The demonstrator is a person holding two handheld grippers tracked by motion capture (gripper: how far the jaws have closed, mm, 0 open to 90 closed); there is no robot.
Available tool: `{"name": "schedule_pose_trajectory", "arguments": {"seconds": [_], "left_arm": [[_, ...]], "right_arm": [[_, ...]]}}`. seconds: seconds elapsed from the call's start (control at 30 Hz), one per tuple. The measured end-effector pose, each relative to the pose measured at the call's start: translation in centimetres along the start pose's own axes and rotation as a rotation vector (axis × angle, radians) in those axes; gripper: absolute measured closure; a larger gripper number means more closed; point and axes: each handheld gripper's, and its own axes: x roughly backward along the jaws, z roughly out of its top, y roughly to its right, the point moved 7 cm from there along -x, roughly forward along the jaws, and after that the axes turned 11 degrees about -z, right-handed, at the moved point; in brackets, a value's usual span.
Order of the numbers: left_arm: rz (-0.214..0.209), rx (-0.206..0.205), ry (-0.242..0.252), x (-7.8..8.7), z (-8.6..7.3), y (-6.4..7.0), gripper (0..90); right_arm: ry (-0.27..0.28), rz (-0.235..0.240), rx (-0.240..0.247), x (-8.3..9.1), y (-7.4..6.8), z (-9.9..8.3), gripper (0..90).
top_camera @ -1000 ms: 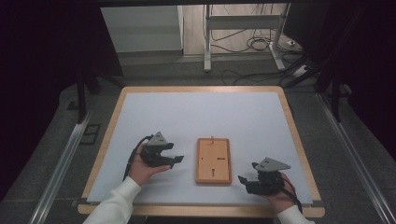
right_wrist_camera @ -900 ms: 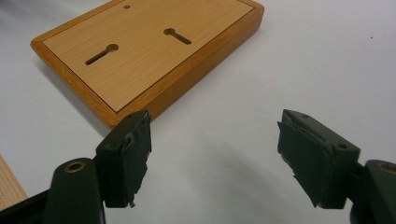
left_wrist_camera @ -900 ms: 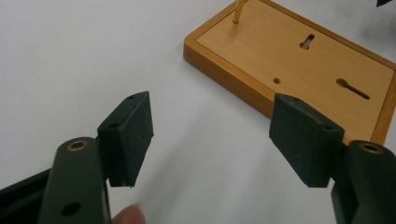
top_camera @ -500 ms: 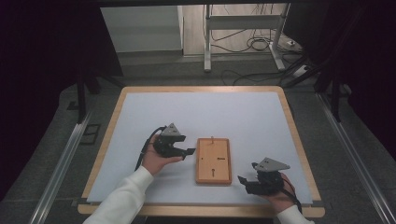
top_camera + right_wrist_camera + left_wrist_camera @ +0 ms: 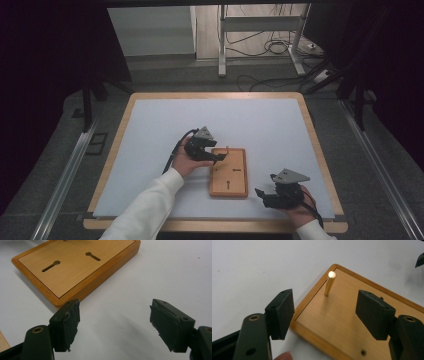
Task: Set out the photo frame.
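A flat wooden board (image 5: 229,172) with keyhole slots (image 5: 50,266) lies on the white table top. A brass peg (image 5: 329,283) stands upright near one corner of the board (image 5: 352,320). My left gripper (image 5: 220,157) hangs open over the board's far left corner, and the peg sits ahead of its jaws, apart from them. My right gripper (image 5: 261,194) rests open near the board's near right corner (image 5: 75,272), with bare table between its jaws.
The white table top (image 5: 220,120) has a wooden rim (image 5: 320,150). Beyond it stand a metal stand (image 5: 260,30) and cables on the floor (image 5: 270,47). Rails (image 5: 65,175) run along both sides of the table.
My left gripper has moved right and forward, from the bare table left of the board to over the board's far left corner. The right gripper has stayed put.
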Motion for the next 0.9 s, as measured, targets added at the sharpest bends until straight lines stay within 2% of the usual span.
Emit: {"name": "schedule_pose_trajectory", "arguments": {"seconds": [0.13,0.37,0.47,0.6,0.8,0.9], "left_arm": [[-0.022,-0.013,-0.002,-1.2,0.9,0.0,34.1],[-0.015,-0.029,-0.032,-2.8,1.1,-0.2,47.3],[-0.006,-0.046,-0.031,-2.9,1.0,-0.4,55.3],[-0.003,-0.040,-0.030,-2.9,0.9,-0.6,65.3],[-0.023,-0.040,-0.029,-3.1,1.0,-0.4,82.8],[-0.035,-0.032,-0.034,-3.1,1.0,-0.5,83.5]], "right_arm": [[-0.003,0.000,0.001,0.0,0.0,0.0,24.2],[0.002,-0.001,-0.002,0.0,0.0,0.0,24.2],[0.002,0.000,-0.001,0.0,0.0,0.0,24.2],[0.000,-0.001,-0.001,0.0,0.1,0.0,24.2],[-0.007,-0.005,0.000,0.0,0.1,0.0,24.2],[-0.006,-0.014,-0.004,-0.1,0.2,0.0,24.2]]}}
